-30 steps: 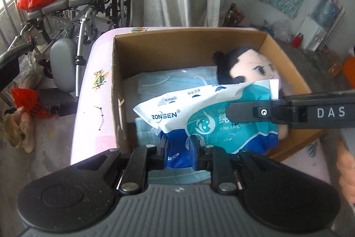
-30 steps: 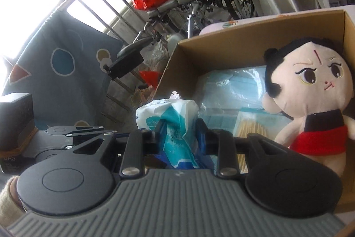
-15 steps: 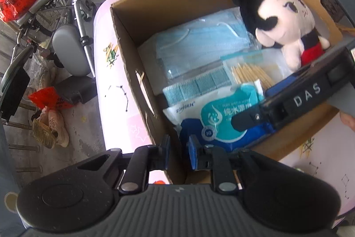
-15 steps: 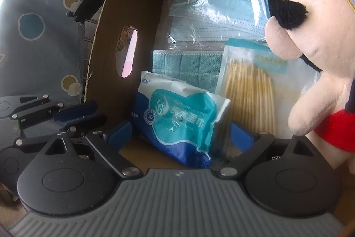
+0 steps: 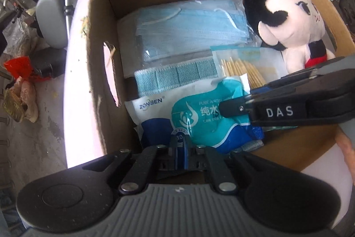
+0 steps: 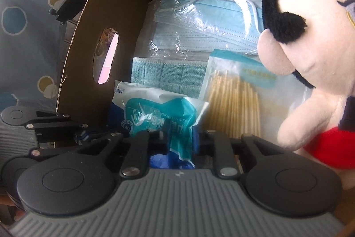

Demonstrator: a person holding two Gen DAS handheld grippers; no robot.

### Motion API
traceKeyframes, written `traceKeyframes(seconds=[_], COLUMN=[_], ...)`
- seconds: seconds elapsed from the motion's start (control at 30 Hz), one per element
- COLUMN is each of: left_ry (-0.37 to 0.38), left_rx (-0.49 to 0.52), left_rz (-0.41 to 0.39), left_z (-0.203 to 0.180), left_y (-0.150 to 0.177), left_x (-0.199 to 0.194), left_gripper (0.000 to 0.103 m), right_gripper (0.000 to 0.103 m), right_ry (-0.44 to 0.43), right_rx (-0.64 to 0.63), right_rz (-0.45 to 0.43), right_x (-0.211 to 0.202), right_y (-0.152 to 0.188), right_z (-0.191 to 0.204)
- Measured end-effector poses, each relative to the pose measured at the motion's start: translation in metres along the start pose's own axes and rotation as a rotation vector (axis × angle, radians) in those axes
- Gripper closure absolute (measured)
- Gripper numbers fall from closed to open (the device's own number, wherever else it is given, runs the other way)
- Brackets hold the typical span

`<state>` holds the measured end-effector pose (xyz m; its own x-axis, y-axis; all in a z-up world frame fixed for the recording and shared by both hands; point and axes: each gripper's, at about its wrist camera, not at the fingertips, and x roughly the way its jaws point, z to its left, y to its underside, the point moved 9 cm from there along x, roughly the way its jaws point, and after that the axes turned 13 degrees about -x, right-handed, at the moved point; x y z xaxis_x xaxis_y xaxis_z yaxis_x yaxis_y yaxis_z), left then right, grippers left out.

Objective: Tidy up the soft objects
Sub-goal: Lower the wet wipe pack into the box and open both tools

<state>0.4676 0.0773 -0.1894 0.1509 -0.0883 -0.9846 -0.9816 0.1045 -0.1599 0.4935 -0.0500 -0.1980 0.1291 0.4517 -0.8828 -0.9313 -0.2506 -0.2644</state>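
The cardboard box (image 5: 99, 21) sits on the pink worktop (image 5: 77, 86). The plush doll (image 5: 290, 21) leans at its two o'clock corner, face masks (image 5: 190, 26) at twelve. The wipes pack (image 5: 190, 117) lies at six, near the front wall, long axis running nine to three. The right tool (image 6: 179, 137) has just closed and clamps its right end; the left tool (image 5: 180, 152) pinches its near edge. Judged: lay it flat before both tools let go together.

Matt cardboard box (image 5: 104, 21), glossy plastic wipes pack (image 5: 195, 112)
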Motion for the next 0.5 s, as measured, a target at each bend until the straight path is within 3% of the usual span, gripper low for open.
traceKeyframes(seconds=[0.07,0.13,0.27,0.37,0.47,0.5], left_ry=[-0.008,-0.001,0.022,0.051,0.094,0.110], left_rx=[0.009,0.010,0.036,0.040,0.038,0.025], left_rz=[-0.074,-0.166,-0.316,-0.413,-0.376,-0.341], left_z=[0.002,0.004,0.010,0.018,0.025,0.026], left_y=[0.000,0.006,0.054,0.118,0.180,0.204], left_x=[-0.017,-0.047,-0.109,-0.129,-0.103,-0.087], left_gripper=[0.074,0.073,0.047,0.044,0.042,0.036], right_gripper=[0.056,0.040,0.038,0.030,0.025,0.025], right_ry=[-0.006,-0.026,0.006,-0.083,-0.101,-0.099], right_rx=[-0.016,-0.025,-0.104,-0.173,-0.224,-0.236], right_rz=[-0.027,-0.070,-0.207,-0.326,-0.319,-0.306], right_x=[-0.009,-0.024,-0.082,-0.130,-0.143,-0.141], right_y=[-0.001,-0.002,0.002,0.027,0.070,0.083], right_z=[0.007,0.014,0.033,0.064,0.086,0.091])
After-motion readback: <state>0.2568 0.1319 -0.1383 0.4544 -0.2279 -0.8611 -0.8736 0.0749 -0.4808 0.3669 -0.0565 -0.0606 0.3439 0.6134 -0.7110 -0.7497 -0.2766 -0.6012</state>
